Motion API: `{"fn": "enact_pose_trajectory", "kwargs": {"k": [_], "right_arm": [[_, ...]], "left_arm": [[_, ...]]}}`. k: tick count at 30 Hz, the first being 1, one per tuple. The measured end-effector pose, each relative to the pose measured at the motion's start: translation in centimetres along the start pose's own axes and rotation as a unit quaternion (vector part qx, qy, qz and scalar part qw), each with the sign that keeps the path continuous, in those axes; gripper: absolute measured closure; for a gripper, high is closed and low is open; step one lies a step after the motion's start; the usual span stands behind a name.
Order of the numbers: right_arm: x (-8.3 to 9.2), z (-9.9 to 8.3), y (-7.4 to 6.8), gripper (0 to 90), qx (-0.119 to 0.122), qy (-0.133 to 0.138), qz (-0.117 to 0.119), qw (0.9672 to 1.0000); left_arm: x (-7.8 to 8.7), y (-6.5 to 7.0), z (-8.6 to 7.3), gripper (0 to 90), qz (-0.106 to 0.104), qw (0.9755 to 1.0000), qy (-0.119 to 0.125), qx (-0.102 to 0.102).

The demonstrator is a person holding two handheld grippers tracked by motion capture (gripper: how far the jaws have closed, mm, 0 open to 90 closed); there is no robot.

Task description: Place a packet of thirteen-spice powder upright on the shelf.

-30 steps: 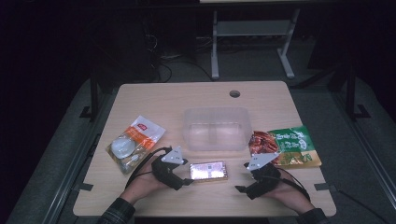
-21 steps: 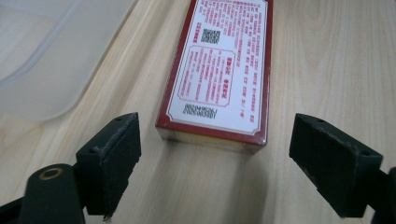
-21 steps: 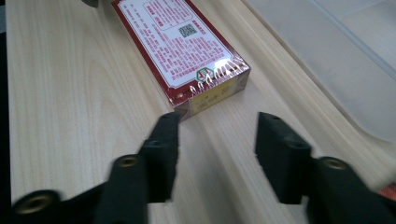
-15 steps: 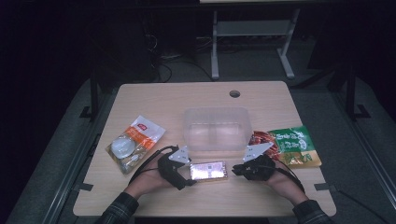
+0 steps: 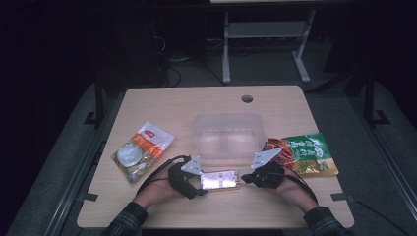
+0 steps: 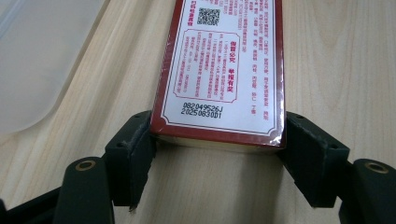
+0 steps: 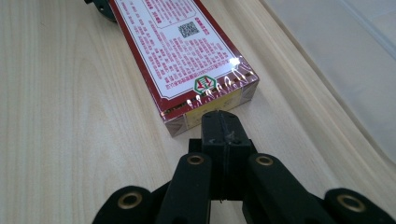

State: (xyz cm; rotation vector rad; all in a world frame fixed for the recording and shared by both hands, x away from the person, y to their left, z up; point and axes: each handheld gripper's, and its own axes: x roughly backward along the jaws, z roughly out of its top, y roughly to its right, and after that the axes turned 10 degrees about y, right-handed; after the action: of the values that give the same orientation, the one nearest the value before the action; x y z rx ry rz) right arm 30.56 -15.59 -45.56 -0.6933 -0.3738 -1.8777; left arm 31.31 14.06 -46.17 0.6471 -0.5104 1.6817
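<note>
A flat red-and-white printed box (image 5: 220, 179) lies on the wooden table near its front edge. In the left gripper view the box (image 6: 219, 70) has its near end between my left gripper's (image 6: 217, 140) jaws. Those jaws have just been closing, and both pads now press on the box's sides. In the high view the left gripper (image 5: 199, 182) sits at the box's left end. My right gripper (image 5: 244, 179) is at the box's right end. Up close, the right gripper (image 7: 223, 123) is shut with nothing in it, its tips right at the end face of the box (image 7: 187, 51).
A clear plastic container (image 5: 227, 135) stands just behind the box. A green and red snack bag (image 5: 302, 152) lies to the right, and an orange and white packet (image 5: 140, 150) to the left. A cable hole (image 5: 247, 99) is near the table's far edge.
My right gripper has moved left from beside the snack bag to the box's right end, and its jaws have shut. The left gripper has stayed at the box's left end.
</note>
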Motion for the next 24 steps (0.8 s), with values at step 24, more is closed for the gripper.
{"fn": "enact_pose_trajectory", "kwargs": {"k": [24], "right_arm": [[-0.6,0.5,0.0,90.0,0.002,0.015,0.008,0.9998]], "left_arm": [[1.0,0.1,0.5,31.5,-0.005,0.9998,0.021,-0.003]]}}
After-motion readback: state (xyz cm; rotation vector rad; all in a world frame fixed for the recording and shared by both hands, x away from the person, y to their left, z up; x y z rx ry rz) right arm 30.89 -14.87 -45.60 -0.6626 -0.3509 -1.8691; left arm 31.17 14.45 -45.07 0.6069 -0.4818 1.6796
